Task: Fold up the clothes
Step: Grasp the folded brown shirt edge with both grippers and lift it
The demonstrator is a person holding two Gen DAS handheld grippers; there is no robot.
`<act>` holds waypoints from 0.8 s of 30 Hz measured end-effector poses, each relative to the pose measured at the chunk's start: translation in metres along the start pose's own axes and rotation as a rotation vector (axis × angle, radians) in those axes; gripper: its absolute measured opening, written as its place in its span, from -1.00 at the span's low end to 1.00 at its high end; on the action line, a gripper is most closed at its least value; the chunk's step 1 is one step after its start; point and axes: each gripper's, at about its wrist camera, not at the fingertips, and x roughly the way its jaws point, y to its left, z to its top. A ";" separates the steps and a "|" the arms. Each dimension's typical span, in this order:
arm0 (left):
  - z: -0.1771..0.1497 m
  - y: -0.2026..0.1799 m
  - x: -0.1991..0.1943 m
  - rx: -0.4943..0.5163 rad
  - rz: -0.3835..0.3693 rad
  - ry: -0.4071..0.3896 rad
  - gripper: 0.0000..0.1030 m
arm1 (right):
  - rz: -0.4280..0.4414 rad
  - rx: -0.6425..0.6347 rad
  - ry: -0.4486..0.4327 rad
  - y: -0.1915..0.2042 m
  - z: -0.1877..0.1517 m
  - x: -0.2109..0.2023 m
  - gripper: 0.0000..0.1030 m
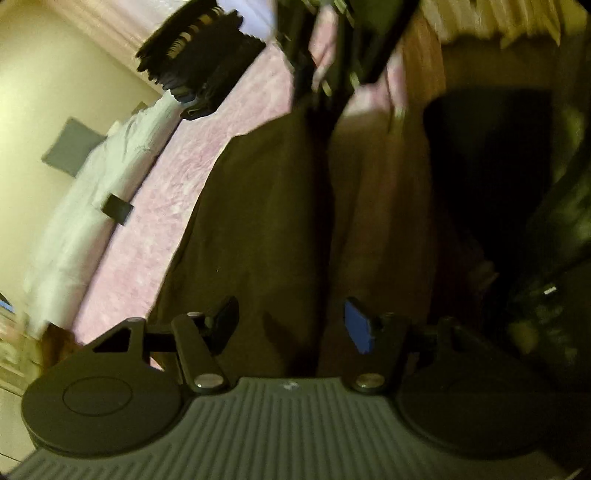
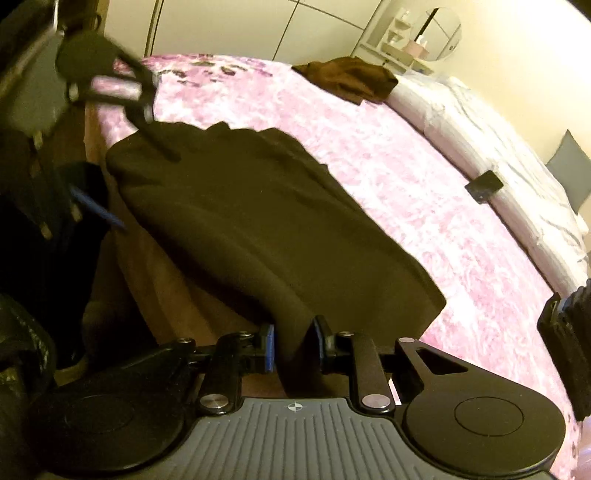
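Note:
A dark brown garment [image 2: 258,221] lies spread flat on the pink bedspread [image 2: 406,184], along the bed's near edge. My right gripper [image 2: 292,345] is shut on a thick fold at the garment's near edge, with cloth filling the gap between its pads. My left gripper [image 1: 291,326] is open and hovers just above the same garment [image 1: 258,221], nothing between its fingers. In the right wrist view the left gripper [image 2: 129,177] appears blurred at the garment's far left corner. The right gripper [image 1: 332,74] is a dark blur at the top of the left wrist view.
A crumpled brown garment [image 2: 351,79] lies at the bed's far side. A stack of dark folded clothes [image 1: 199,55] sits on the bedspread. White bedding [image 2: 480,122] borders the pink cover, with a small black object [image 2: 484,186] on it. Shelves and a round mirror [image 2: 436,33] stand behind.

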 end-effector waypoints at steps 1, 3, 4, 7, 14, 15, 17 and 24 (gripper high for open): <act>0.002 -0.005 0.007 0.036 0.033 0.019 -0.08 | -0.003 -0.002 -0.004 0.001 0.000 -0.002 -0.62; 0.002 -0.011 0.022 0.099 0.072 0.067 -0.32 | -0.010 -0.006 -0.011 0.003 0.001 -0.005 -0.62; 0.001 -0.011 0.024 0.110 0.082 0.074 -0.40 | -0.012 -0.004 -0.014 0.004 0.000 -0.005 -0.62; 0.001 -0.011 0.029 0.139 0.112 0.093 -0.65 | -0.025 -0.017 -0.027 0.012 -0.006 -0.004 -0.61; 0.008 0.029 0.021 -0.032 0.039 0.078 -0.68 | -0.116 -0.136 -0.071 0.045 -0.021 0.005 -0.05; 0.010 0.036 0.019 -0.057 0.025 0.073 -0.68 | -0.128 -0.158 -0.066 0.048 -0.022 0.009 -0.05; 0.013 0.049 0.016 -0.098 0.005 0.061 -0.68 | -0.157 -0.203 -0.053 0.053 -0.023 0.019 -0.05; 0.016 0.062 0.004 -0.041 0.011 0.018 -0.68 | -0.244 -0.245 -0.057 0.037 -0.020 0.020 -0.65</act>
